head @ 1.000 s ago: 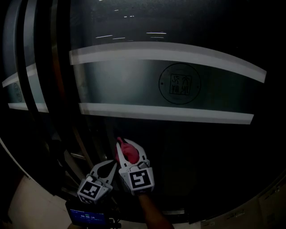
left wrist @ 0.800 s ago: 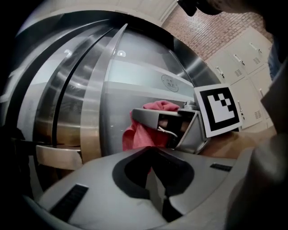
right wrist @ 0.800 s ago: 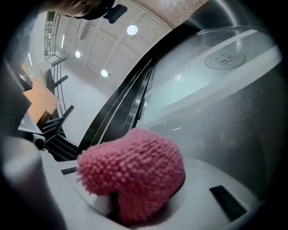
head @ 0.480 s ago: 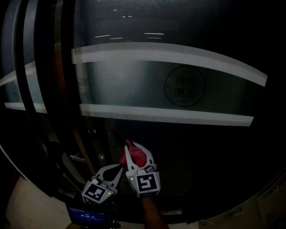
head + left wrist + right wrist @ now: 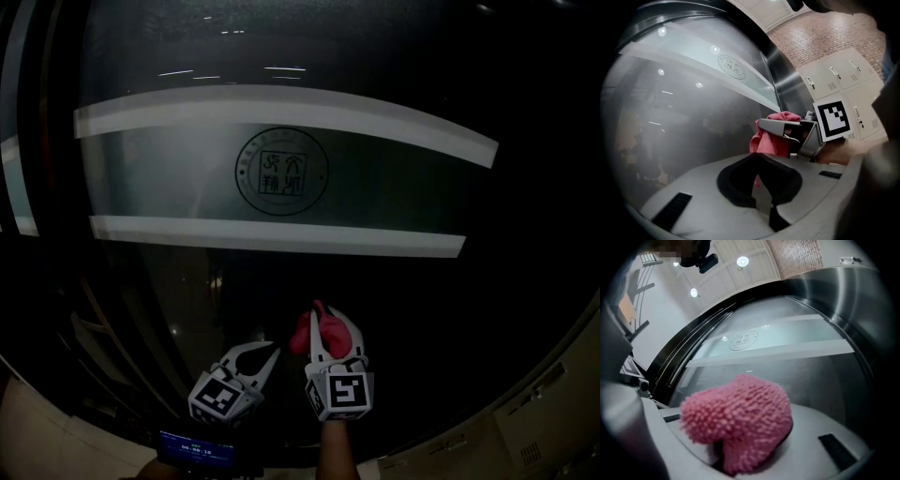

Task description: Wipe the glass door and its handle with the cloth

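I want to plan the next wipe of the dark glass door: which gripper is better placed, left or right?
Right, I judge. The right gripper is shut on the fluffy pink cloth, near the dark glass door. The left gripper is shut on nothing.

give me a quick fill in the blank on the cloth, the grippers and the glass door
1. The cloth clamped in the right gripper is ____ in colour.
2. The left gripper has its jaws together and holds ____.
3. The emblem on the glass door is ____ in shape.
Missing words: pink; nothing; round.
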